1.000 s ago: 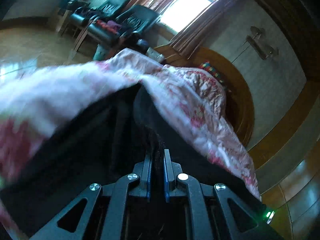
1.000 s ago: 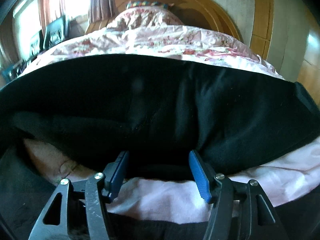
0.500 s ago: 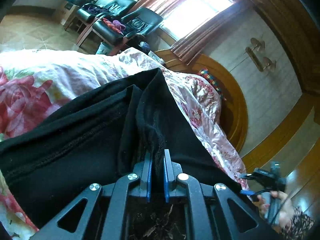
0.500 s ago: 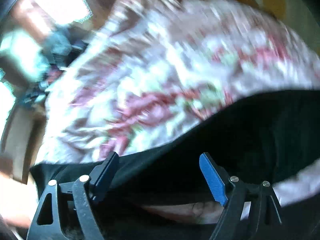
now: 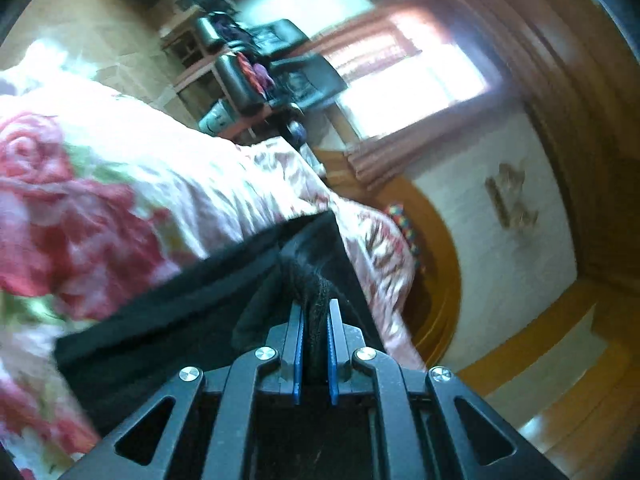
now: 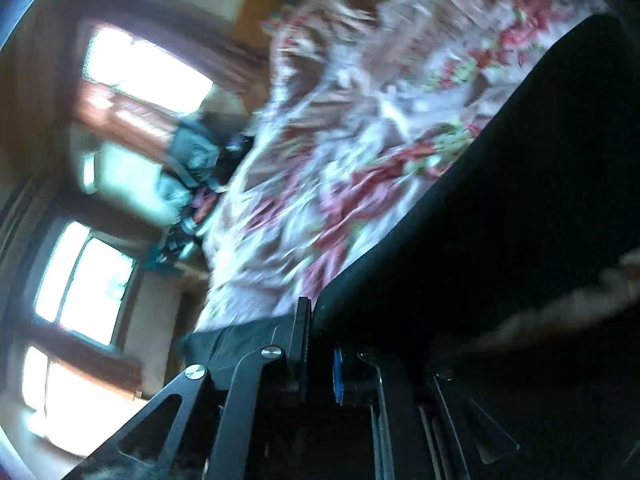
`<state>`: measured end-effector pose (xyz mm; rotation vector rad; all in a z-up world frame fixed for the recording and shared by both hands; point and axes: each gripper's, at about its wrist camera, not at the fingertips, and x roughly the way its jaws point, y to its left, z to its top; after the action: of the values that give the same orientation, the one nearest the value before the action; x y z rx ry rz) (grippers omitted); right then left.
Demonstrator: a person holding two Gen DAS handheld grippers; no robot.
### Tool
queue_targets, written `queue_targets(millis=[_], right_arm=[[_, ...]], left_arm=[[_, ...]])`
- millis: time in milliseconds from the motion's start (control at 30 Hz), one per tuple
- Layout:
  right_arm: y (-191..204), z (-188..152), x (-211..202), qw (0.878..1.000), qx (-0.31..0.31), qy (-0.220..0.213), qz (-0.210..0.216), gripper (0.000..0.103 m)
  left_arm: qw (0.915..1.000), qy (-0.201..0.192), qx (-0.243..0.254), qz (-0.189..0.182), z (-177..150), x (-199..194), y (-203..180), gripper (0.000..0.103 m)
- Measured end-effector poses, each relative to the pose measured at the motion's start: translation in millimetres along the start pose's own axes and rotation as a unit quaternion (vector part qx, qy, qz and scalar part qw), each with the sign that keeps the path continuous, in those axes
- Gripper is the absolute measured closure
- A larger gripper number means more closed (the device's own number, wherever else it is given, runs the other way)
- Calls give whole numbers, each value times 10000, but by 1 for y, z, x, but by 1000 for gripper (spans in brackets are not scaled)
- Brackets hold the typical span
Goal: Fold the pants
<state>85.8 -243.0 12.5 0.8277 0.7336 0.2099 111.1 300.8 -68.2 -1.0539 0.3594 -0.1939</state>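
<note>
Left tongs [image 5: 314,312]: jaws nearly together, pinching a bunched black edge of the pants [image 5: 168,320], probably so that corner doesn't slip while the cloth gets carried over. Right tongs [image 6: 318,344]: jaws closing, black fabric between the pads and draped over the right-hand finger; looks like a fresh grip on the opposite edge, though blur makes the actual contact hard to confirm. Pants in the right view [image 6: 520,220] fill the lower right as a taut dark sheet, so my read is both ends are lifted to swing one half onto the other. Rest of the pants lies on the floral bedspread [image 5: 120,184] of the bed, which serves as the folding surface. Further back: curved wooden headboard [image 5: 436,240] with a multicoloured item [image 5: 404,224] against it, dark chairs [image 5: 256,72] holding clutter, curtained window [image 5: 408,80]. Both frames motion-smeared, the right one worse. Fold reads as mid-way, not laid flat yet.
</note>
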Motion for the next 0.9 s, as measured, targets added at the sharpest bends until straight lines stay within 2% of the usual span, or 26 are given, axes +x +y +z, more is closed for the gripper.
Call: queue_targets(millis=[100, 233, 300, 400, 500, 633, 900], right_arm=[[5, -52, -18, 9995, -304, 20, 50, 94], [-14, -109, -15, 9988, -411, 157, -201, 94], [-34, -124, -5, 9986, -259, 300, -345, 94], [-54, -130, -1, 9991, -72, 320, -264, 95], [-52, -131, -2, 9986, -310, 325, -265, 95], [-57, -132, -2, 9988, -334, 306, -179, 95], [-58, -130, 2, 9988, -351, 308, -177, 96]], left_arm=[[9992, -142, -370, 30, 2, -9, 12, 94], [9973, -98, -681, 249, -6, -18, 22, 91], [9967, -135, -762, 240, -11, -26, 21, 72], [9969, -103, -739, 269, -19, -36, 17, 61], [9968, 126, -731, 287, -27, -38, 14, 60], [9966, 204, -783, 157, -30, -40, 14, 60], [9926, 488, -1009, -477, -28, -30, 10, 60]])
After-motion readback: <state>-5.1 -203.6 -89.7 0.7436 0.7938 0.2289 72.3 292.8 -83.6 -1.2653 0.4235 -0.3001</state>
